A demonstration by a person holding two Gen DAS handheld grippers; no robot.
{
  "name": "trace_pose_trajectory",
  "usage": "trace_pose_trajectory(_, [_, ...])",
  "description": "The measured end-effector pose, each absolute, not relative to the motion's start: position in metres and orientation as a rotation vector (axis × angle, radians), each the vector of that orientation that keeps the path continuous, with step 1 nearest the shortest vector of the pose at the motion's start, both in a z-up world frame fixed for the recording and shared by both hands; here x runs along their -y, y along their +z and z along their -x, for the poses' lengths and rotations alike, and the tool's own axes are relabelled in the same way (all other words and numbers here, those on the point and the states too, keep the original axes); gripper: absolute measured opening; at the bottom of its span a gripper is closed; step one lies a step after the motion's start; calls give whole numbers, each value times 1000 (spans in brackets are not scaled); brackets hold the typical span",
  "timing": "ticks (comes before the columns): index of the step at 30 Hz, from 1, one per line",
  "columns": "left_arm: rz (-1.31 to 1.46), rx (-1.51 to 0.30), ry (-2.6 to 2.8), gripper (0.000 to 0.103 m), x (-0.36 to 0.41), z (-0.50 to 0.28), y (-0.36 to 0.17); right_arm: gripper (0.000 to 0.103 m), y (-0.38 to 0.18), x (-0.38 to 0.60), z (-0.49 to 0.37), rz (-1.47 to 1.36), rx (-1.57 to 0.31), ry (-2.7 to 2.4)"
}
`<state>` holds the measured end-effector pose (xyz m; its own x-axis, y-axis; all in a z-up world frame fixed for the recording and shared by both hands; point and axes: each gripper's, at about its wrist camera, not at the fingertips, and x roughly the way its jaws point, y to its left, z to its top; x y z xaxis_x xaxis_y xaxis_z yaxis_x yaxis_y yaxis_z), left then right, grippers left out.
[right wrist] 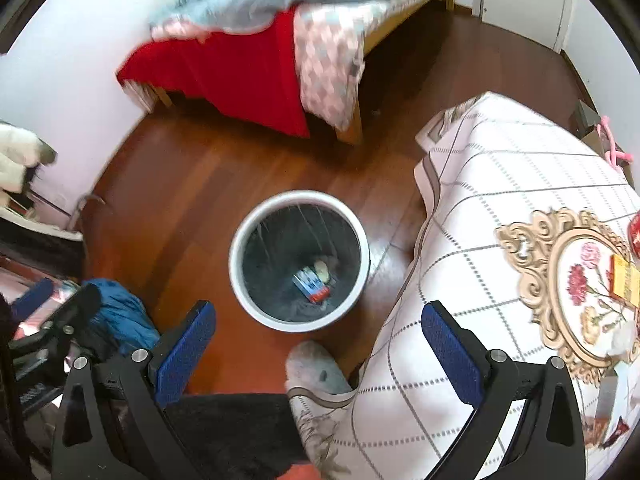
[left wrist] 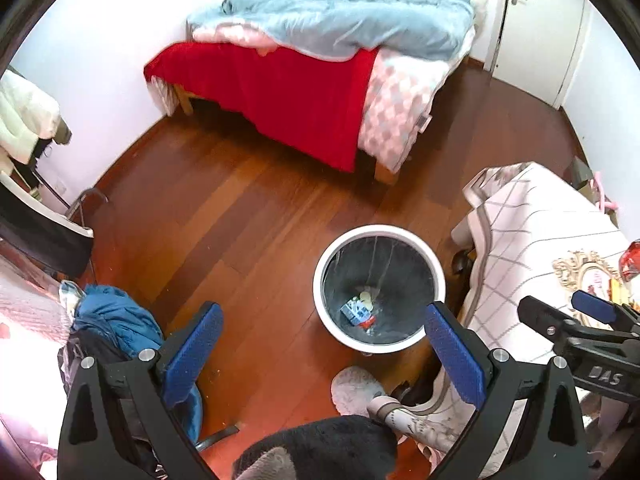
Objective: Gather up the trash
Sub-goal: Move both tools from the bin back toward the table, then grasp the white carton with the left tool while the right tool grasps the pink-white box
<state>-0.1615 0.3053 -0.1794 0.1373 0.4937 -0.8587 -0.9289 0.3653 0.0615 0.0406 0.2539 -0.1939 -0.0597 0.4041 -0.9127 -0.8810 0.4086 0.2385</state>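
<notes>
A white round trash bin [left wrist: 434, 264] with a dark liner stands on the wooden floor; it also shows in the right wrist view [right wrist: 240, 248]. Inside lie a blue and red wrapper [left wrist: 357, 312] [right wrist: 310, 285] and a pale crumpled piece [left wrist: 365, 298] [right wrist: 323, 269]. My left gripper [left wrist: 324, 348] is open and empty, held high above the floor just before the bin. My right gripper [right wrist: 318, 344] is open and empty, above the bin's near edge and the table corner. The right gripper also shows at the right of the left wrist view [left wrist: 576, 312].
A table with a checked cloth [right wrist: 480, 208] stands right of the bin, with a yellow box [right wrist: 625, 280] and a red item [right wrist: 634, 232] on it. A bed [left wrist: 304, 92] stands behind. A blue jacket [left wrist: 116, 320] lies at left. My slippered foot [right wrist: 316, 368] is by the bin.
</notes>
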Motion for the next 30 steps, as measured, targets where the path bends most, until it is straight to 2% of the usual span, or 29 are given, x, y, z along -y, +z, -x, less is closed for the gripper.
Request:
trace_pose_trajectory(6, [504,-840,1077,103,-259,141,-131,103,-135,-191,-66,323,-1191,1160])
trace_pose_trajectory(10, [488,-821,995,103,-229,102,-122,103,-115,-131,-98,241,-1189,1115])
trace_pose_trajectory(16, [448,-920,822,103,-176,5,-157,103,-130,-32,-172,220,-1224,901])
trace_pose_trajectory(22, [448,-1074,687,103,-132,-94,-219,103,-171,76,-275,196,-1277,589])
trace_pose_trajectory(26, [521,-1151,577,102,-102,-152,-248,85,-200,131,-343,155,-1307,416])
trace_pose_trajectory(28, [545,-1187,516,102,-81,-183,-258,84,-217,150,-374,141,-1328,354])
trace_pose_trajectory(30, [566,-1223,453,102,-61,-208,-264,78,-233,159,-393,124,-1350,320])
